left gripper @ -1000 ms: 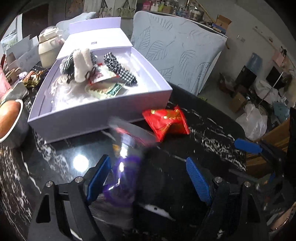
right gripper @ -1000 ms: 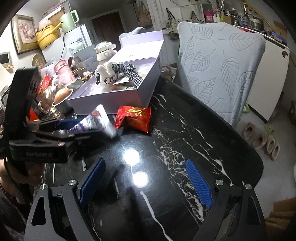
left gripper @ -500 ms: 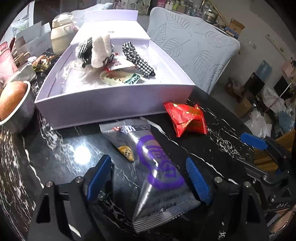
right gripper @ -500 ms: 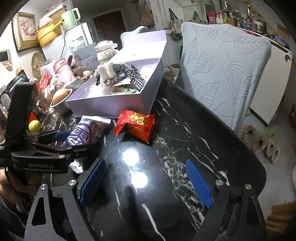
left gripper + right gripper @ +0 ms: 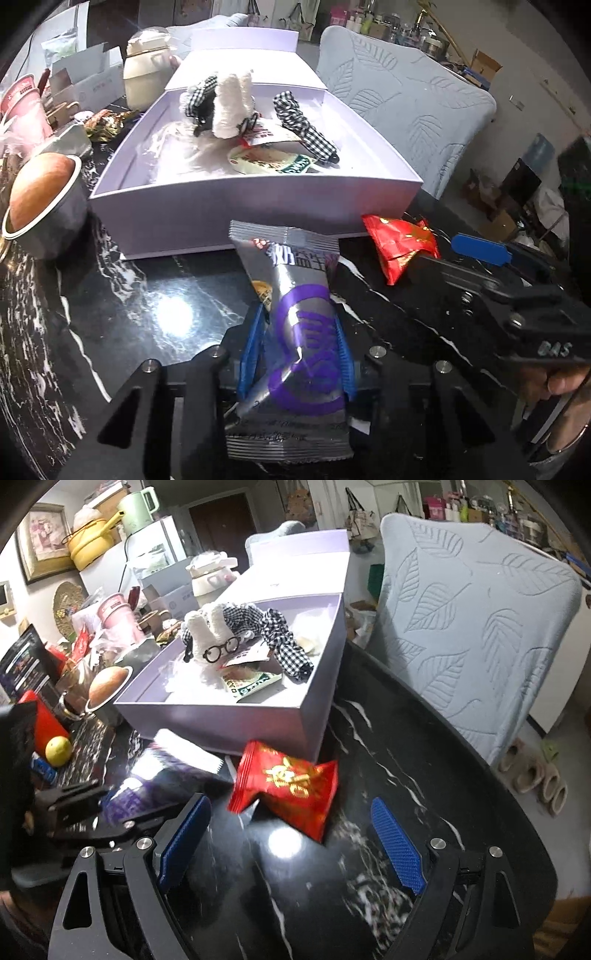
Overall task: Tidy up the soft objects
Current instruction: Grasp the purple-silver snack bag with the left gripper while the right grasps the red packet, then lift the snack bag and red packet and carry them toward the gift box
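Packets: 2 | silver packet (image 5: 295,295) clenched by left hand-held gripper (image 5: 295,354) | right hand-held gripper (image 5: 291,845) released

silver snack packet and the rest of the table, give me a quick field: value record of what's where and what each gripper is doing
silver packet: on the black marble table, in front of the box, pinched between the left gripper's blue pads
left gripper: jaws just closed, now shut on the silver packet
red packet: on the table beside the silver packet, near the box's front corner, not gripped
right gripper: open, empty, red packet just ahead of its fingers
lavender box: lid off; holds a white plush toy, checkered fabric and a flat packet
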`<state>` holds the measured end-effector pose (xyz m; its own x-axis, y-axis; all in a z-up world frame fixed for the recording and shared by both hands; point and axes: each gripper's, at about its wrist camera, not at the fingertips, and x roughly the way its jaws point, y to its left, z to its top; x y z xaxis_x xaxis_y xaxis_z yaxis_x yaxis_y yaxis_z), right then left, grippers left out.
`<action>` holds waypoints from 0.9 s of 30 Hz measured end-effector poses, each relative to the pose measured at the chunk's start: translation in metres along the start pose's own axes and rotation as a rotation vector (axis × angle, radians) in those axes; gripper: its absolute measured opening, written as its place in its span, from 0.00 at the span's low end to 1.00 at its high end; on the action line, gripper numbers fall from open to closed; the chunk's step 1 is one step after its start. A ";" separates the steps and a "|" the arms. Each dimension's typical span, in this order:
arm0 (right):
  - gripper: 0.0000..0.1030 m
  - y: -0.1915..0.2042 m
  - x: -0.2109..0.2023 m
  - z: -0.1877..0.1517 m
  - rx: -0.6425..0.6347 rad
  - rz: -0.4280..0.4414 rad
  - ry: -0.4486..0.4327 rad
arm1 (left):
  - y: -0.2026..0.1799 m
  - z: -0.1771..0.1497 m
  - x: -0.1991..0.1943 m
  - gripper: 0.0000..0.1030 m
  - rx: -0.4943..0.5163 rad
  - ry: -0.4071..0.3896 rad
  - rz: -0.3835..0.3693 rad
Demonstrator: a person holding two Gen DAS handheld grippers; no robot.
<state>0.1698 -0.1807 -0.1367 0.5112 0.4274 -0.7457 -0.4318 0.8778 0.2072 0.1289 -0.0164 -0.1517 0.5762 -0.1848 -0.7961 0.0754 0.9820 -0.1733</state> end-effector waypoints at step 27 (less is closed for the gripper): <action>0.48 0.006 0.014 -0.006 0.016 0.003 0.024 | 0.003 -0.021 -0.019 0.34 -0.050 0.017 0.014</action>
<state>0.1700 -0.1710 -0.1498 0.4920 0.4250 -0.7598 -0.4212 0.8800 0.2195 0.1011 -0.0113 -0.1491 0.5626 -0.1720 -0.8086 0.0261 0.9813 -0.1905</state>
